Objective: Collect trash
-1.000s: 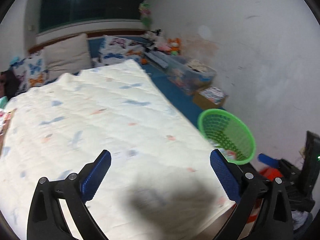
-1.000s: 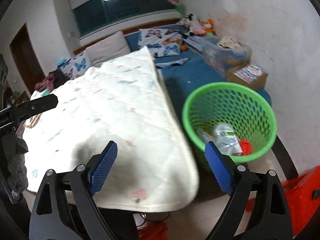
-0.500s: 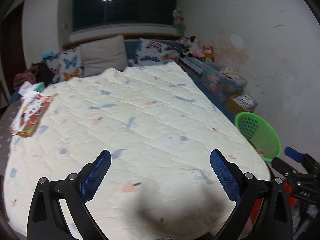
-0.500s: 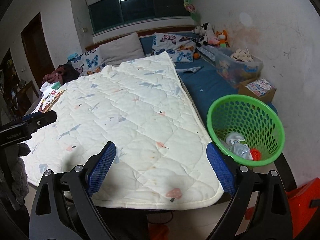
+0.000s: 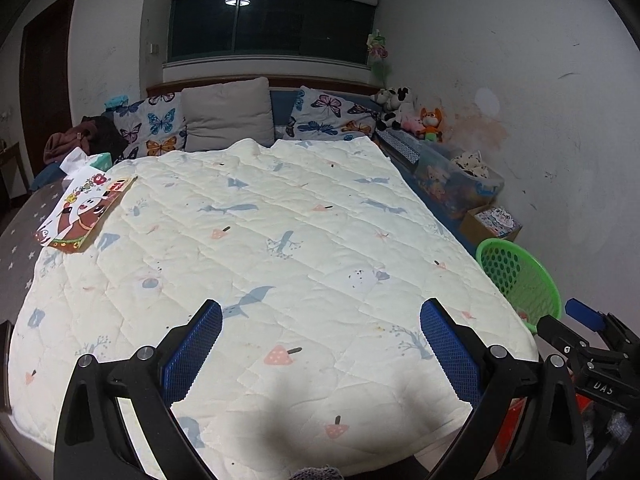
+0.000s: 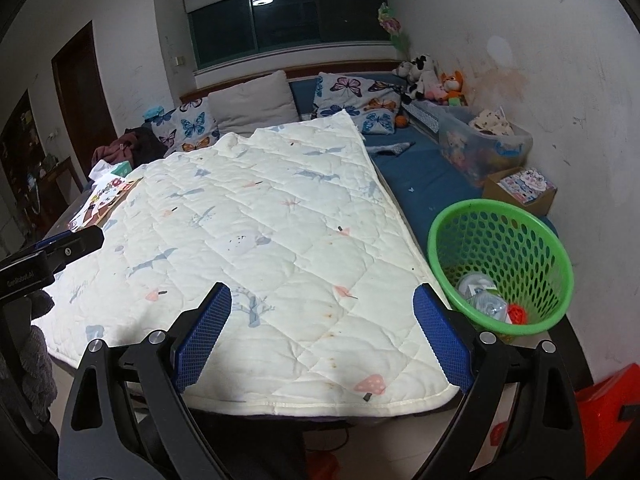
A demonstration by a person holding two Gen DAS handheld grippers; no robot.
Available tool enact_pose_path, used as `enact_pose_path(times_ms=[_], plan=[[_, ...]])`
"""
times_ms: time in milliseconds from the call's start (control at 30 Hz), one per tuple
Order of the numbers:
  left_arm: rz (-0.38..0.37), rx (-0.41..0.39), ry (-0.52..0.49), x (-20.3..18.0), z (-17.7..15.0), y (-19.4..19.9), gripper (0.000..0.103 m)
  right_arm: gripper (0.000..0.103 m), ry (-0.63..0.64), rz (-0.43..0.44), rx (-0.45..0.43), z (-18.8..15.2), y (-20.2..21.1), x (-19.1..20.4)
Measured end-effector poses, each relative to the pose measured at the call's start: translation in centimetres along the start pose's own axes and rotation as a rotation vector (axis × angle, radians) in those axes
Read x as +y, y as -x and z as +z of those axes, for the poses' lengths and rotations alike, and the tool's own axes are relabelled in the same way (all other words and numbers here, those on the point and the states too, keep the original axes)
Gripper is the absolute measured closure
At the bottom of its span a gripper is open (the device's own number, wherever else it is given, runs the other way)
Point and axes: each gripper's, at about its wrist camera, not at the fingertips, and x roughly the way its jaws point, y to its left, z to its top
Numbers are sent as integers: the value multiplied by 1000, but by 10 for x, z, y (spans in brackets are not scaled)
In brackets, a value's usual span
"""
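A green perforated basket [image 6: 500, 268] stands at the right foot of the bed and holds crumpled clear plastic trash [image 6: 482, 296] and a small red piece [image 6: 517, 314]. Only its rim and wall show in the left wrist view [image 5: 520, 280]. My left gripper [image 5: 320, 356] is open and empty, above the foot of the white quilt [image 5: 260, 248]. My right gripper [image 6: 322, 340] is open and empty, over the quilt's near right corner, left of the basket. The right gripper also shows at the right edge of the left wrist view [image 5: 592, 344].
A picture book [image 5: 86, 212] and a tissue box [image 5: 100, 159] lie at the bed's left side. Pillows [image 5: 228, 114] and plush toys [image 5: 408, 114] sit at the head. A clear storage bin [image 6: 484, 148], a cardboard box [image 6: 520, 188] and a red object [image 6: 608, 396] stand along the right wall.
Both grippers have pulled back and away from the basket toward the foot of the bed. The views have widened to show the whole quilt. Both stay open.
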Motion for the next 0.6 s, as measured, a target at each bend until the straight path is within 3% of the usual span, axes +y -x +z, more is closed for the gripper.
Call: enact_pose_path(times_ms=[600], plan=[[41, -2, 45, 4, -9, 7, 7, 9, -2, 8, -10, -4, 6, 0]])
